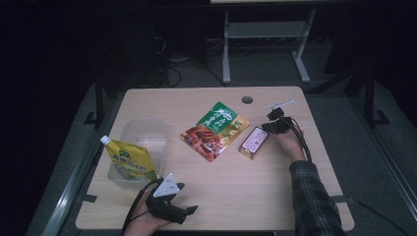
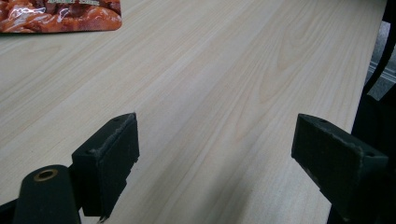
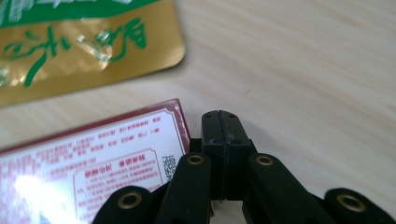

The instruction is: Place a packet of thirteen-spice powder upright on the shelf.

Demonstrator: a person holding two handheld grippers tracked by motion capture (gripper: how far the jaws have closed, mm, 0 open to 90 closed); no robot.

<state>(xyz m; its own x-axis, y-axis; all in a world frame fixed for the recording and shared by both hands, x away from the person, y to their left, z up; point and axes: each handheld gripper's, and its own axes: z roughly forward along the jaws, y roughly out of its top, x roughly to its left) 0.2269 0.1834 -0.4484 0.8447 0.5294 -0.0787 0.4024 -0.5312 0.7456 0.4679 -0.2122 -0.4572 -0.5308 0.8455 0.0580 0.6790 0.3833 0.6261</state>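
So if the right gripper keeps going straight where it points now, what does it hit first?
Probably bare table: the shut right gripper passes beside the red-edged white box. The gold and green foil pouch lies off to the side.

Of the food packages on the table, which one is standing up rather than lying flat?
The yellow spouted pouch in the clear container. It stands upright with its white cap on top, whereas the red-and-green snack bag and the small red box lie flat.

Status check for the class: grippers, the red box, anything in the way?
Left gripper open, empty. Right gripper shut, beside red box, not holding. Snack pouch lies close by.
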